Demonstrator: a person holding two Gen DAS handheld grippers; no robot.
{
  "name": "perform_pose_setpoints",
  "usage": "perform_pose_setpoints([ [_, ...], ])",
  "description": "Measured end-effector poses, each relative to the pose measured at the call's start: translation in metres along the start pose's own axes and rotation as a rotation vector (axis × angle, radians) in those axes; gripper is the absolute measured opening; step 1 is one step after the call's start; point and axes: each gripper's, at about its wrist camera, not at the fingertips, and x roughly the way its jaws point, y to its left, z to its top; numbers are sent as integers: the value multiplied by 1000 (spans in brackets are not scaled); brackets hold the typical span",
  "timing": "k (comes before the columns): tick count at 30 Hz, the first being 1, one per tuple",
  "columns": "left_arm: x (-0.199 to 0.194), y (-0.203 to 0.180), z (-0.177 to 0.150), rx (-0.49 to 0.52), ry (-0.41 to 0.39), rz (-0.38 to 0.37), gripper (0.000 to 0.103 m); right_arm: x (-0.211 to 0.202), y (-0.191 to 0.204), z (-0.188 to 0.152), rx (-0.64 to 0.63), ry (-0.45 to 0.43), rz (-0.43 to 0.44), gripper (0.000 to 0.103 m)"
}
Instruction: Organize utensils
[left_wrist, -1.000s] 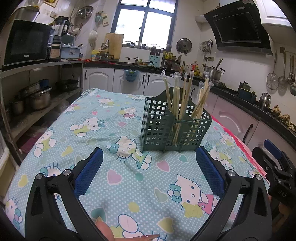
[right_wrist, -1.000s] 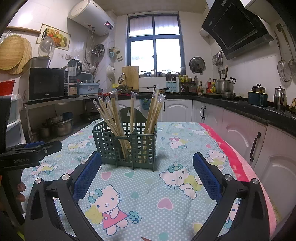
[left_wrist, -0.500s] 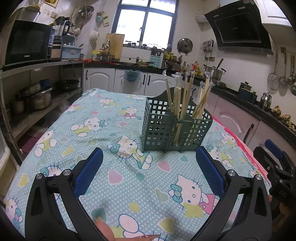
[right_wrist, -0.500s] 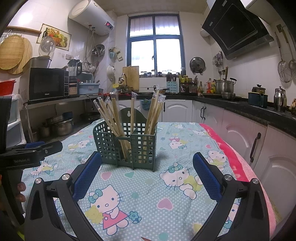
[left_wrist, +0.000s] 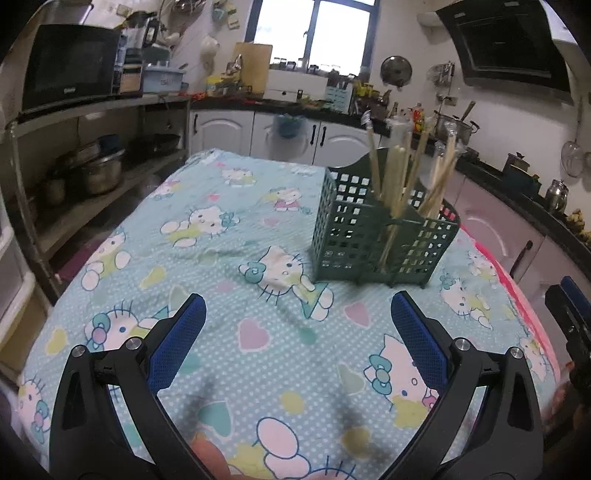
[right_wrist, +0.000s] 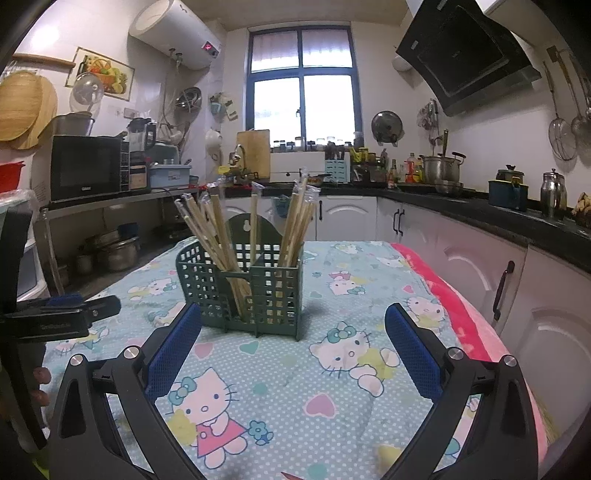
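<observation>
1. Kitchen cupboards, a window (right_wrist: 302, 96) and a black microwave (right_wrist: 85, 167) are seen behind a table covered with a blue cat-print cloth (right_wrist: 332, 376).
2. A green basket (right_wrist: 242, 291) full of holes is seen standing upright on the cloth, near the middle of the table.
3. The basket is split into parts by walls inside it.
4. Wooden chopsticks (right_wrist: 207, 236) in clear wrappers are seen standing in the basket, leaning out to the sides. In the right wrist view one bunch is seen in the left part and one bunch (right_wrist: 297, 225) in the right part.
5. The left gripper (left_wrist: 297, 332) is held low over the cloth, in front of the basket. Its two blue pads (left_wrist: 177, 341) are spread wide apart and nothing is held between them. The basket (left_wrist: 384, 236) is seen a little to the right of the gap, past the tips.
6. The right gripper (right_wrist: 291, 343) is held in front of the basket too. Its blue pads (right_wrist: 412, 354) are spread wide and nothing is held. The left pad is seen in front of the basket's bottom corner, but whether it touches cannot be told.
7. At the left edge of the right wrist view, the other gripper's black side is seen, with some fingers (right_wrist: 40, 386) of a hand under it.
8. A pink edge (right_wrist: 458, 314) is seen along the right side of the table.
</observation>
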Motion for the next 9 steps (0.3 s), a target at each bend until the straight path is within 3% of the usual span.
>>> perform_pose_setpoints([
  [4, 21, 19, 11, -2, 81, 43, 93, 18, -22, 8, 35, 63, -38, 97],
  [9, 90, 73, 31, -96, 276, 184, 93, 103, -78, 6, 56, 388, -184, 97],
])
